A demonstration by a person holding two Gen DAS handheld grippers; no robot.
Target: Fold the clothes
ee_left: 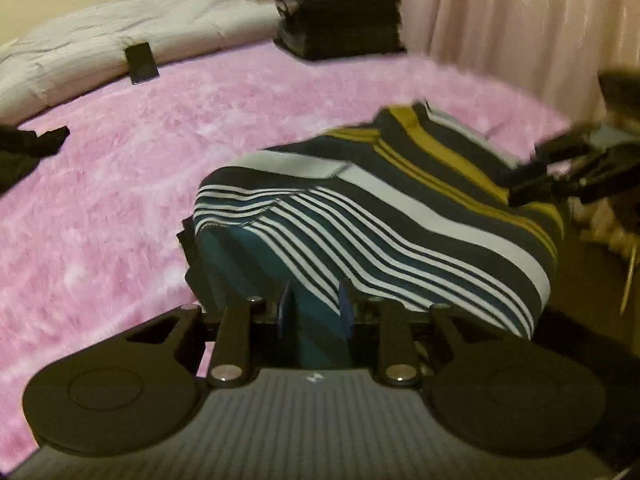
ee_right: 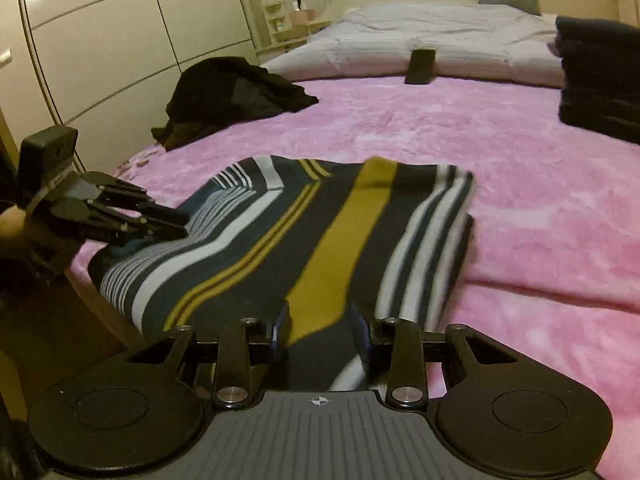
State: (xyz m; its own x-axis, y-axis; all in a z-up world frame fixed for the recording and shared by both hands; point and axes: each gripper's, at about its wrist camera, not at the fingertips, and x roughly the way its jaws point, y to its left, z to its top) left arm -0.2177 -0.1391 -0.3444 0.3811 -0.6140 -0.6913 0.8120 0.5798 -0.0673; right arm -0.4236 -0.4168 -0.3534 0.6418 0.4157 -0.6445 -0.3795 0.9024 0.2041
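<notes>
A striped garment, dark with white, teal and mustard bands, lies partly folded at the near edge of the pink blanket. My left gripper is shut on its teal edge. My right gripper is shut on the garment at the mustard stripe. Each gripper shows in the other's view: the right one at the garment's far side, the left one at its left end.
A stack of folded dark clothes sits at the back of the bed, also in the right wrist view. A heap of black clothes lies at the left. A black phone leans on the grey duvet. Wardrobe doors stand behind.
</notes>
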